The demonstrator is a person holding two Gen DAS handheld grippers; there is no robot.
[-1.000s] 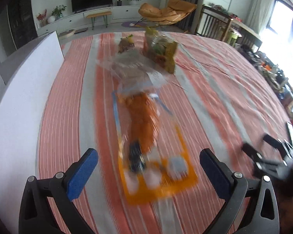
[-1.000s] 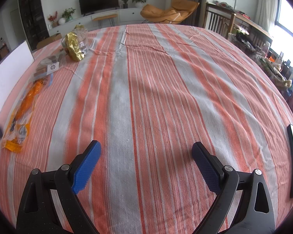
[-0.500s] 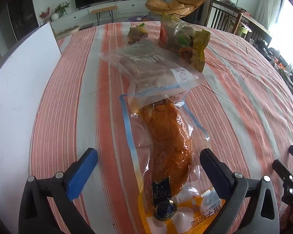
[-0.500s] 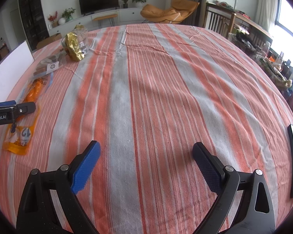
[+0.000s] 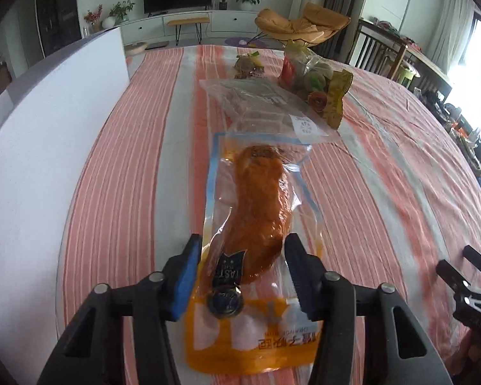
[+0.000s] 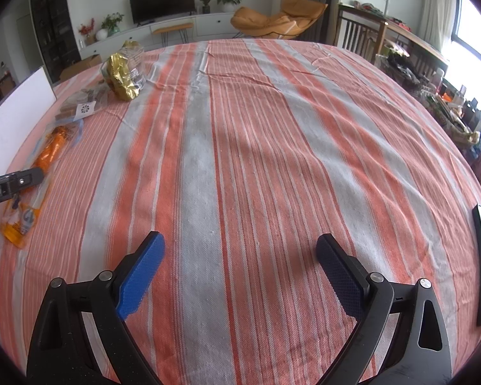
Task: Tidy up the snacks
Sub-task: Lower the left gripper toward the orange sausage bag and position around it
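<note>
Left gripper (image 5: 240, 266) is clamping its blue pads on the near end of the orange snack packet (image 5: 256, 224), which is lying flat on the striped surface (image 5: 384, 192). I'm taking it by the end so the long, floppy bag can trail behind. Right gripper (image 6: 237, 276) is hovering wide apart and empty over bare cloth, well clear. Beyond the packet I'm seeing the clear biscuit bag (image 5: 266, 106) overlapping its far end, then the gold-edged sweets bag (image 5: 317, 86).
</note>
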